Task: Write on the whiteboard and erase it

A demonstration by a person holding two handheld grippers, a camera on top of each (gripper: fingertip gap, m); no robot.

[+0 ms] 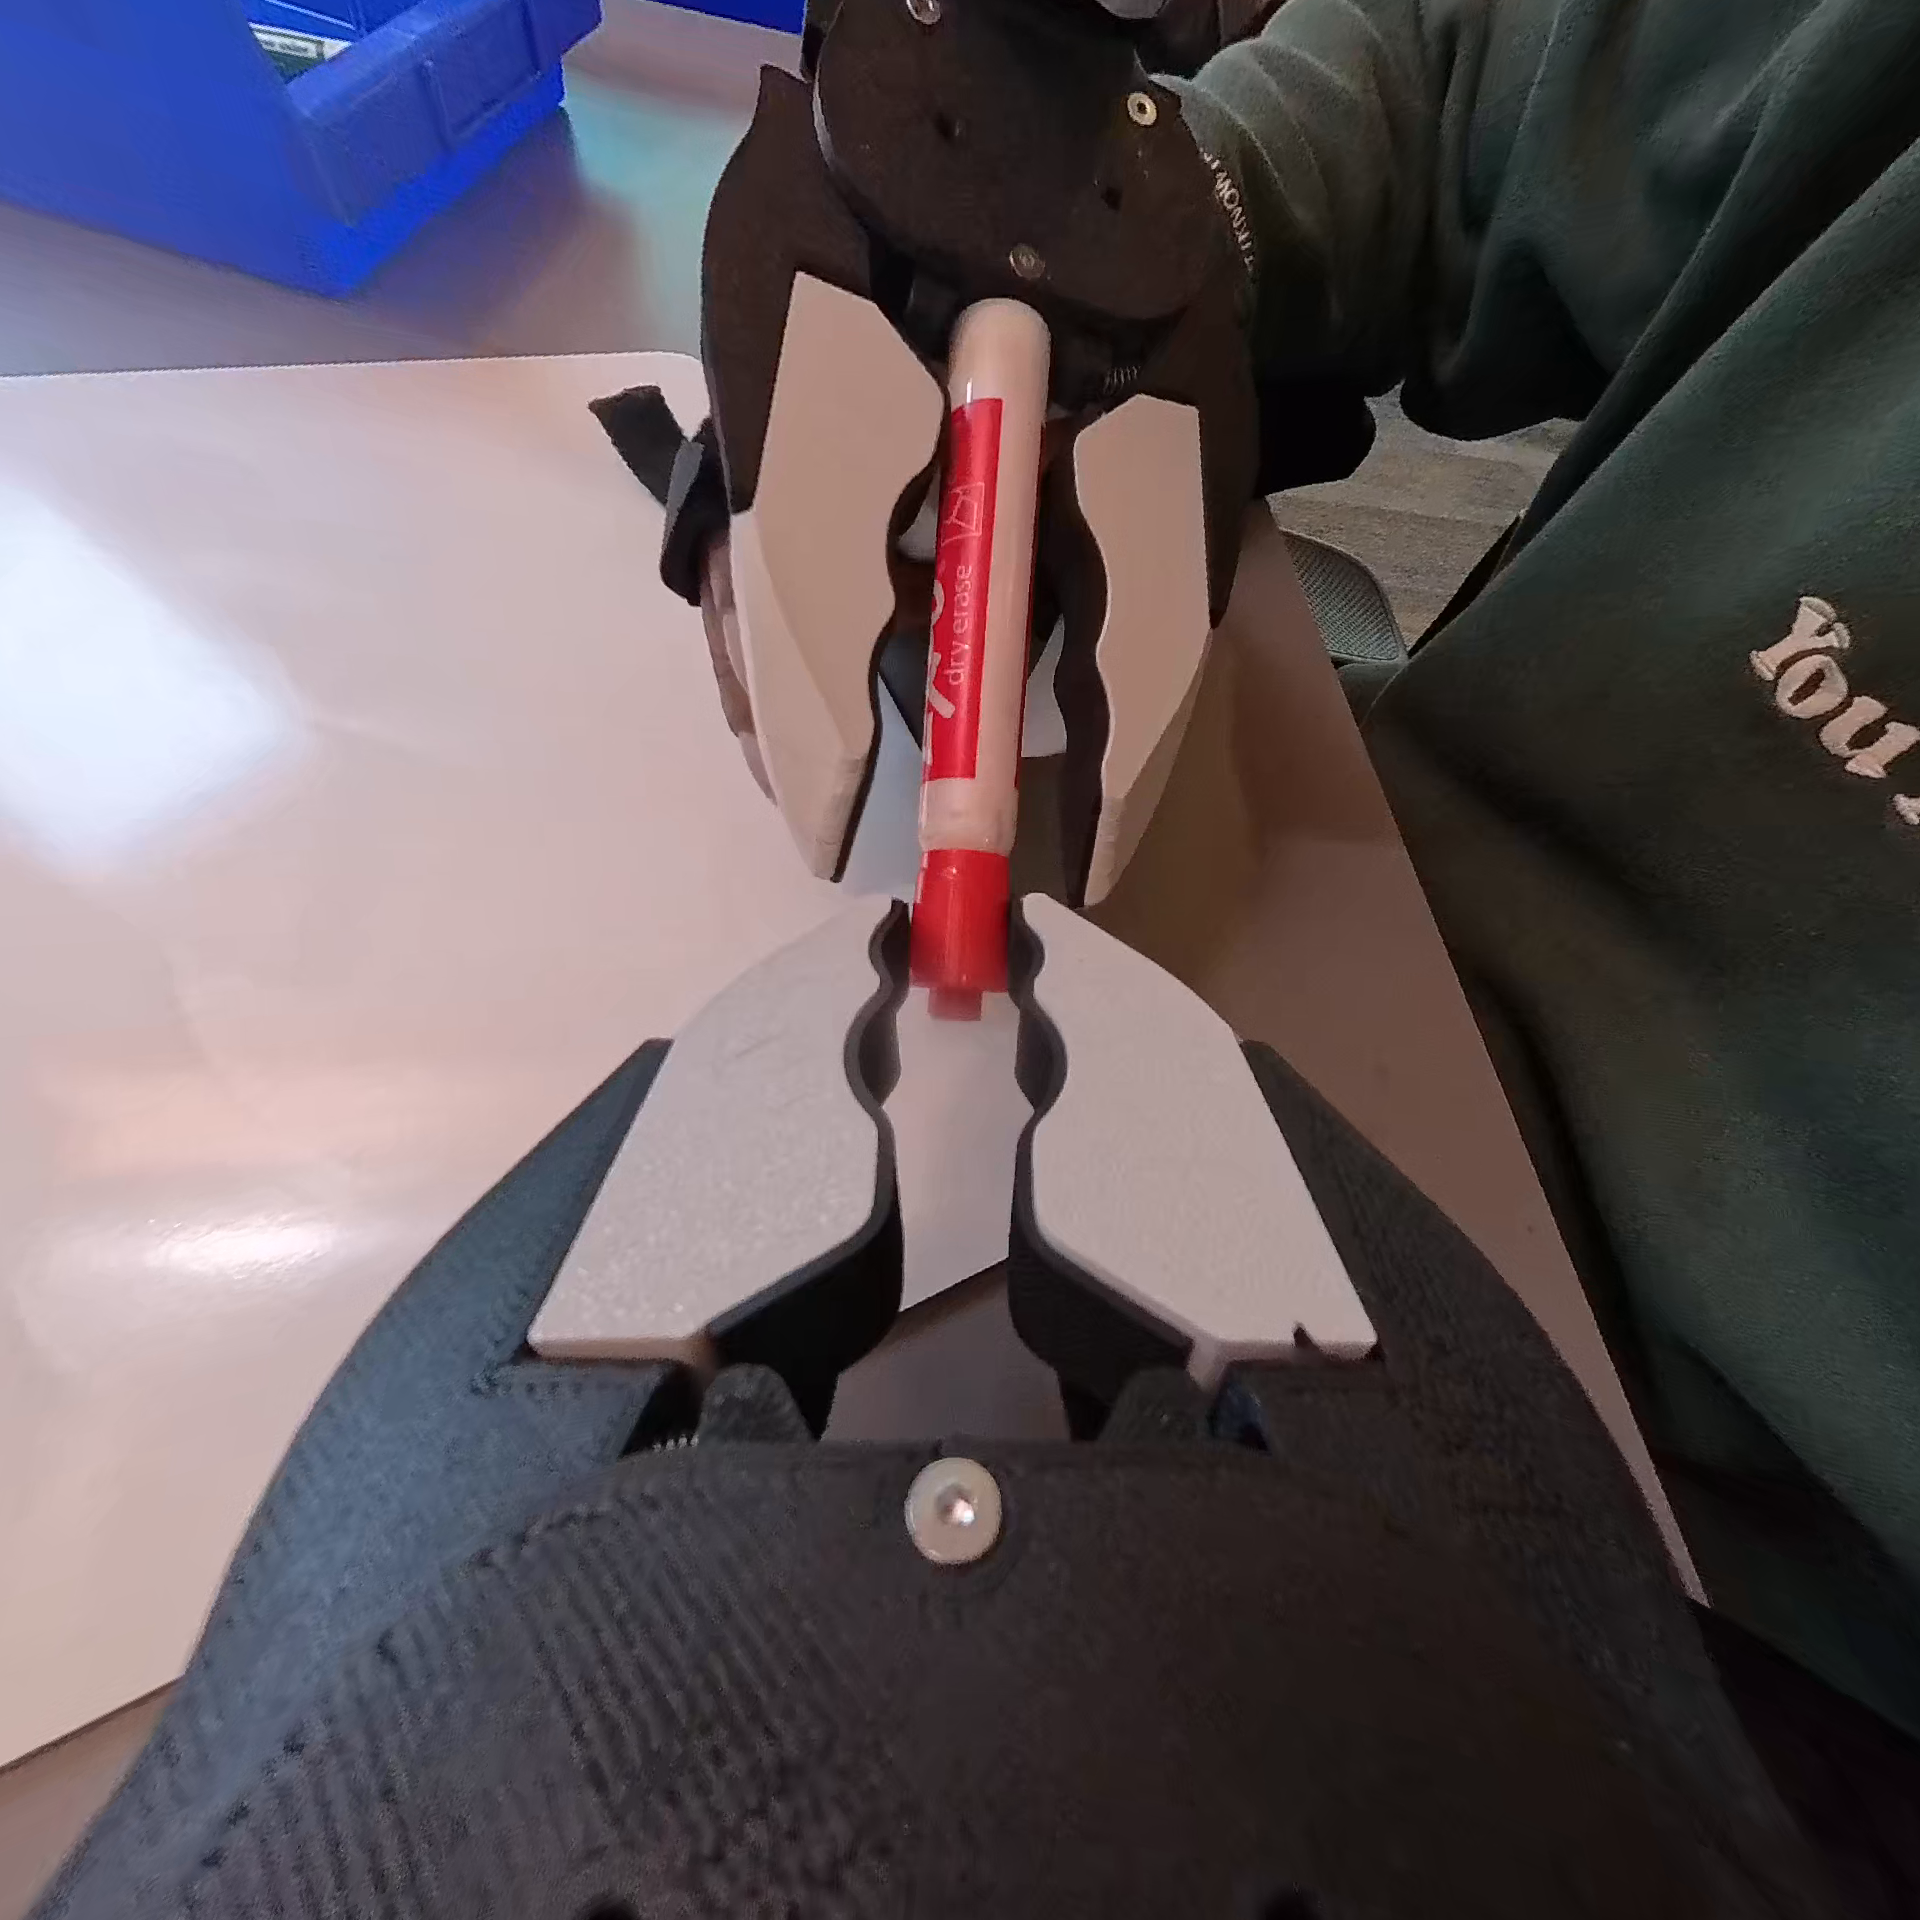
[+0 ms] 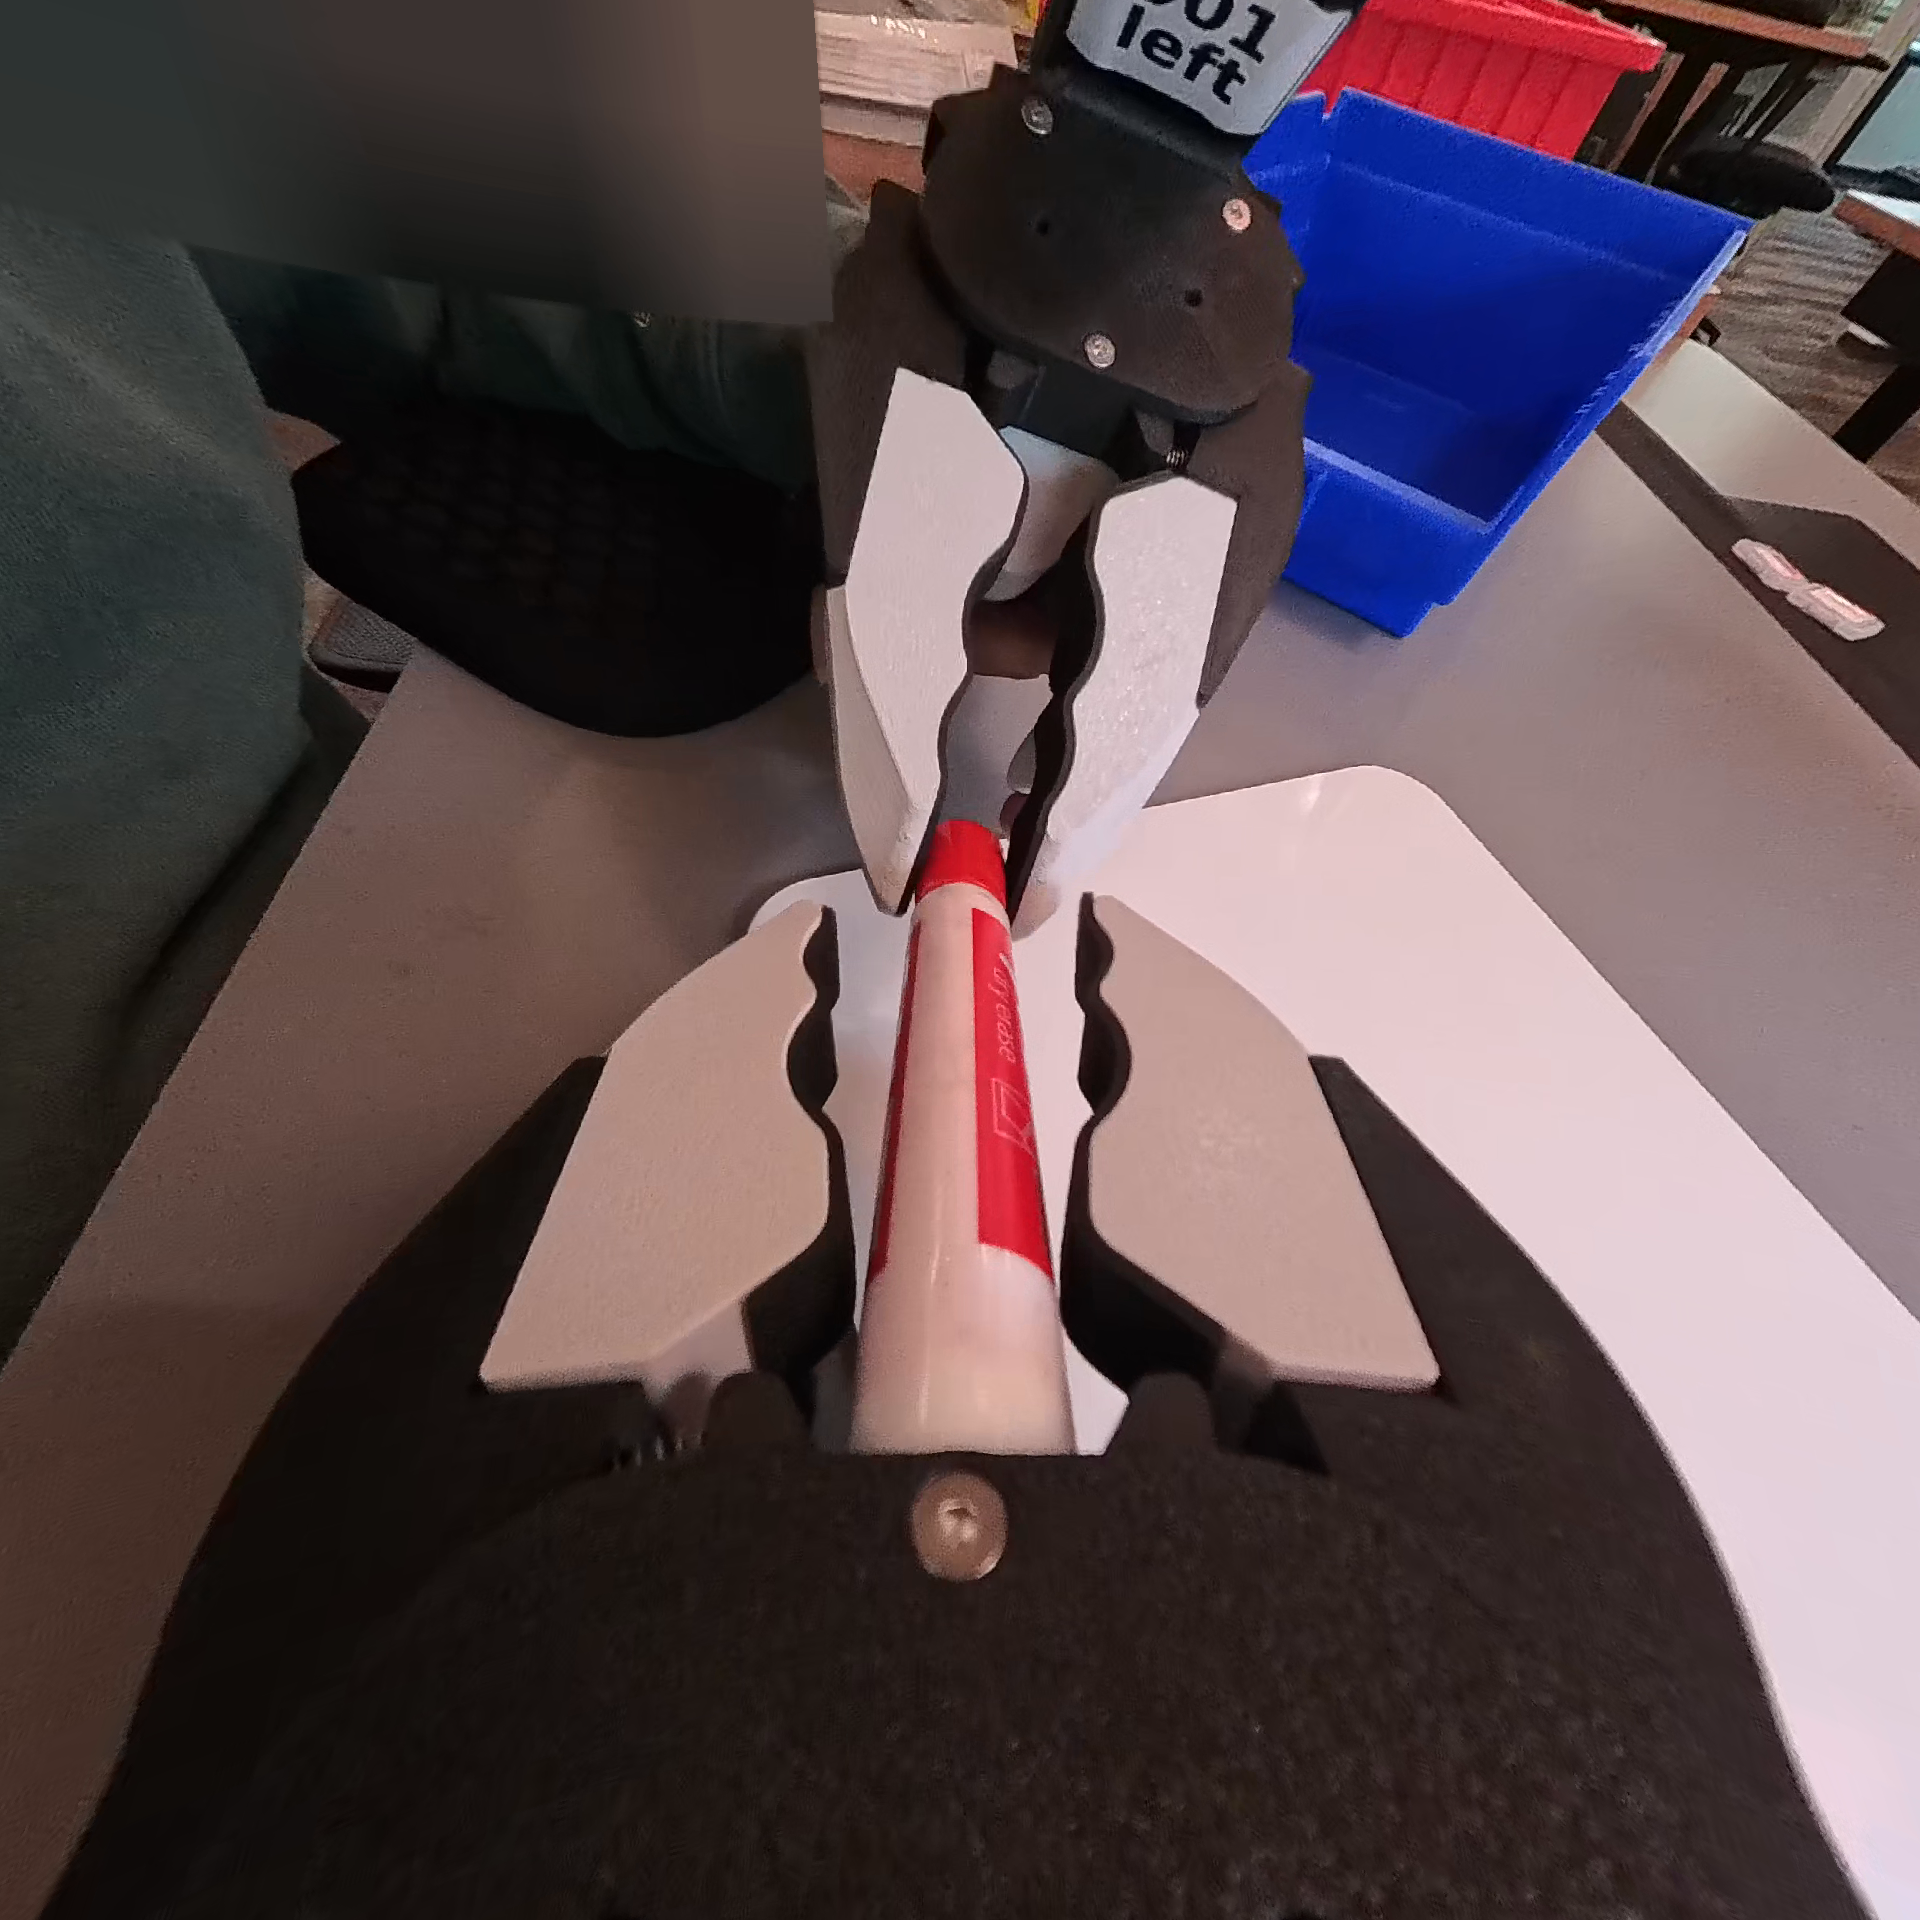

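Bright glare washes the whiteboard [image 1: 312, 831]; wide-angle edges bend, background soft.

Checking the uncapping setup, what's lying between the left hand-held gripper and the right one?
The red marker bridges them: its cap in the left hand-held gripper, its barrel in the right hand-held gripper. Both views show it.

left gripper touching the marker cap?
Touching. Right wrist view: left gripper fingertips pinch the red cap of the marker, no gap.
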